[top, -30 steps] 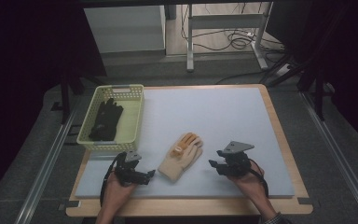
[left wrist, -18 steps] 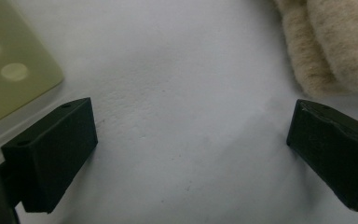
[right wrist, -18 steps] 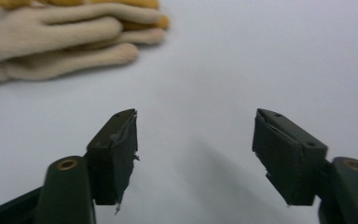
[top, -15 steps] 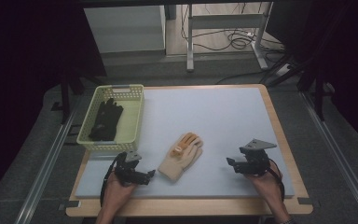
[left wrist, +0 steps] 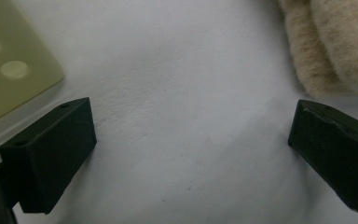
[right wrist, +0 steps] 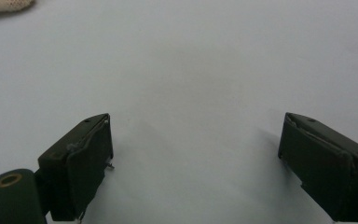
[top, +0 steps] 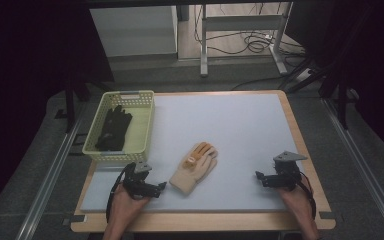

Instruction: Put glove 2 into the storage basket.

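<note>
While both grippers gape empty | left gripper (top: 161, 186), right gripper (top: 258, 176), jaws just opened | cream knitted glove with orange palm (top: 194, 167) lies flat between them on grey mat (top: 240, 130) | likely light, floppy: pinch cuff.

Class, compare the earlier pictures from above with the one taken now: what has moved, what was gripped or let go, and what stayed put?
The right gripper has moved away from the beige glove toward the table's right edge, and its jaws have just been opening, with nothing between them. Nothing was picked up. The left gripper, the beige glove, the yellow basket and the black glove inside it stayed as they were.
</note>
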Motion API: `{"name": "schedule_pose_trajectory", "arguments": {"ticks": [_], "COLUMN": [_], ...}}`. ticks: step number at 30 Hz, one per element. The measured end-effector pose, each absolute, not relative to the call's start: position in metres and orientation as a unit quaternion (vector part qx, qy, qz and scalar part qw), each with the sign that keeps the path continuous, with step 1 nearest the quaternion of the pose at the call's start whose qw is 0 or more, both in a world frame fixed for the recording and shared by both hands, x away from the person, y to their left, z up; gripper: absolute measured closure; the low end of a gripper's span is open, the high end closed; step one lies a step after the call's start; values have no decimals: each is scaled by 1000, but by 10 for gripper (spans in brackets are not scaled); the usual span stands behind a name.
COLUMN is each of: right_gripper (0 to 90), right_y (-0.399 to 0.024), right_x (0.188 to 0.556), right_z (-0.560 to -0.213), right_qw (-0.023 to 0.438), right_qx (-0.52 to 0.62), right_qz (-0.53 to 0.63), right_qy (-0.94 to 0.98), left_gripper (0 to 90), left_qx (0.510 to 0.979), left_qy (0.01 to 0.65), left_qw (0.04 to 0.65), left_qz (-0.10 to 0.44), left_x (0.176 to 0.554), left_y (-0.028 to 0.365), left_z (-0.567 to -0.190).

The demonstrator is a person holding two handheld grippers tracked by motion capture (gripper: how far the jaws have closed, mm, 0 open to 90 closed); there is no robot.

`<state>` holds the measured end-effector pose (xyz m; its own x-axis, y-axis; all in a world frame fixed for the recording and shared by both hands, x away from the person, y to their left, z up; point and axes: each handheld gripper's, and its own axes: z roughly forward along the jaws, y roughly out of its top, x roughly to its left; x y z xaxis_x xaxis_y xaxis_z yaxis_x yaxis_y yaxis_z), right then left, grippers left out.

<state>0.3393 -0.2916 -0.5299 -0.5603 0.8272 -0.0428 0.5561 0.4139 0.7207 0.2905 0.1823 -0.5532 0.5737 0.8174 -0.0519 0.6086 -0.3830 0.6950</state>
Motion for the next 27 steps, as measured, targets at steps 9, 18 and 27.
{"name": "schedule_pose_trajectory", "arguments": {"ticks": [9,18,27], "right_gripper": [94,94,94], "right_y": [-291,-291,-291], "right_x": [338,338,338], "right_z": [-531,-531,-531], "right_qw": [206,206,207], "right_qx": [421,421,420], "right_qz": [335,335,335], "right_qy": [818,818,818], "left_gripper": [10,29,30], "left_qx": [818,816,822], "left_qy": [434,437,431], "left_qw": [345,347,351], "left_qz": [152,151,127], "left_x": [291,290,284], "left_y": [183,184,180], "left_z": [-553,-552,-528]}}
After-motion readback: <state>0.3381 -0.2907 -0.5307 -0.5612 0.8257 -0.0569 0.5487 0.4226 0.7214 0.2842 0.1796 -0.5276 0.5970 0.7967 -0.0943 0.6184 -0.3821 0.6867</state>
